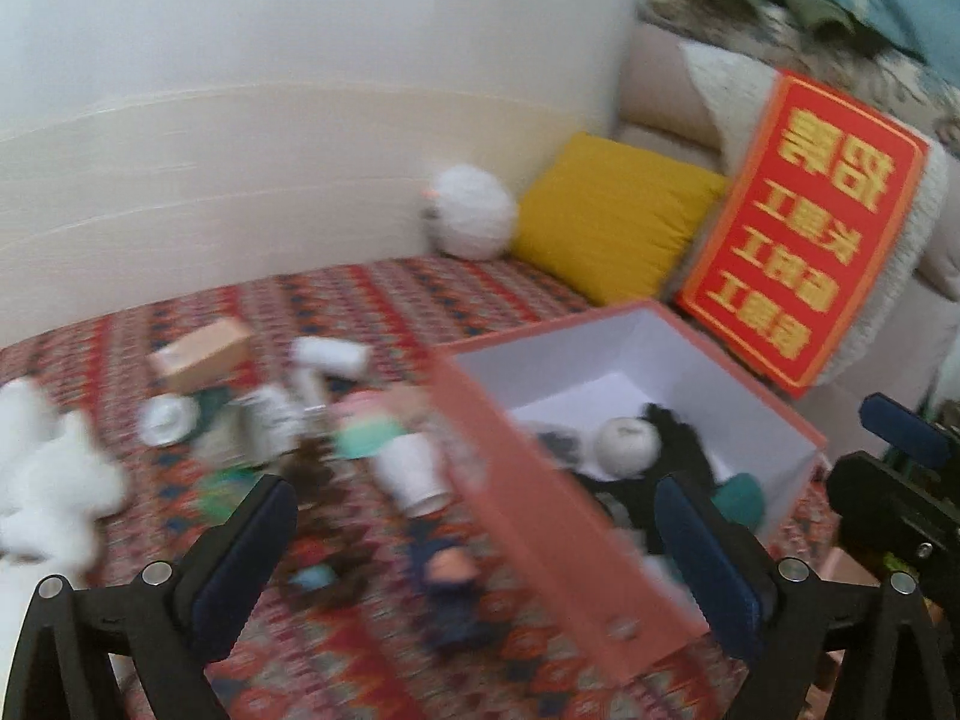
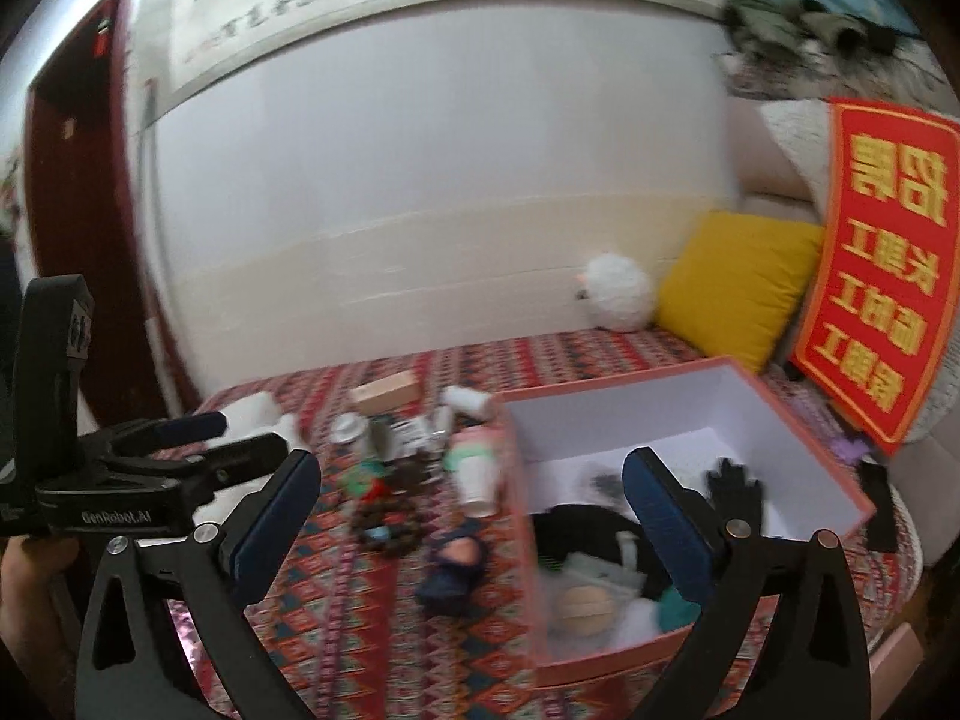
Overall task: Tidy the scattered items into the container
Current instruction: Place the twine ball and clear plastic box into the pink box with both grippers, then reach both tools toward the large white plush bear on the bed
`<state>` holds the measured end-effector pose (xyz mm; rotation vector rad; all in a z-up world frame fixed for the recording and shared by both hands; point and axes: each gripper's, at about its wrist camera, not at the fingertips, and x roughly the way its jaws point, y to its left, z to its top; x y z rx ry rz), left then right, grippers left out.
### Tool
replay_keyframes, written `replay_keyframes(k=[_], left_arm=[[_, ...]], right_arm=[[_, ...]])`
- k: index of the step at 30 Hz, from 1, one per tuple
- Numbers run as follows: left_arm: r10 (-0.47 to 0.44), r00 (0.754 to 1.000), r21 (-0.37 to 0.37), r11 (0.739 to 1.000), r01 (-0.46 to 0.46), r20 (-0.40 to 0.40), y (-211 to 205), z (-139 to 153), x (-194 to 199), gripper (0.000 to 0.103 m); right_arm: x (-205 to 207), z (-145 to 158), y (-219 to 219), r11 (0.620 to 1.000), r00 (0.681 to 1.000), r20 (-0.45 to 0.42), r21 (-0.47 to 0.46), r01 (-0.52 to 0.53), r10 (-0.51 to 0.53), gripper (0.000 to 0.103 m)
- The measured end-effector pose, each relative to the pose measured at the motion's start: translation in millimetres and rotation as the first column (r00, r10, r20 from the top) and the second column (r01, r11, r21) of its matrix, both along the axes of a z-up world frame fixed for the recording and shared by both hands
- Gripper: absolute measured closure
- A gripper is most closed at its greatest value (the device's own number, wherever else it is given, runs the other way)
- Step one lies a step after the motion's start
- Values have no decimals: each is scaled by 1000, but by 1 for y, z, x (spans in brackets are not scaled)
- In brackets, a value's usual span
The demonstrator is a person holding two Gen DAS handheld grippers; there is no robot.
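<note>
pink box (image 1: 576, 516) between gaping, empty jaws

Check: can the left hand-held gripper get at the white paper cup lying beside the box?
Probably yes. The left hand-held gripper is open and empty, and the white paper cup lies ahead, uncovered, though the pink box wall crowds one side.

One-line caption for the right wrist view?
Open right claw above patterned cloth, pink box partly filled, clutter beside it.

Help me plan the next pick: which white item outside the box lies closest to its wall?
The white paper cup, tipped beside the pink box; the white tube lies farther back.
</note>
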<state>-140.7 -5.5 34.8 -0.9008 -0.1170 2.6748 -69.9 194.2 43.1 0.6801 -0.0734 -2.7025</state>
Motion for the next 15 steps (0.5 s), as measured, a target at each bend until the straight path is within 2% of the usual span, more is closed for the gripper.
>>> replay_keyframes(k=[4,7,8,10,12,13,15], left_arm=[[140,990,-37,989,-140,-3,-71,-13,28,3],[257,964,50,964,-260,62,-143,-40,53,2],[299,948,111,944,-311,107,-173,-56,63,2],[357,914,217,893,-395,194,-219,-86,79,2],[377,870,370,796,-480,318,-267,-127,97,2],[372,851,430,743,-512,371,-284,-145,103,2],[335,815,541,620,-569,473,-309,-188,110,3]], right_arm=[[4,-7,-60,993,994,7,35,-110,110,1],[8,-18,-109,976,980,0,98,-196,197,1],[9,-23,-128,965,973,-9,131,-228,231,1],[15,-39,-169,921,947,-54,254,-294,318,1],[19,-55,-201,861,911,-105,385,-334,400,1],[18,-68,-218,812,886,-132,478,-335,444,1],[17,-94,-250,692,829,-169,651,-313,534,1]])
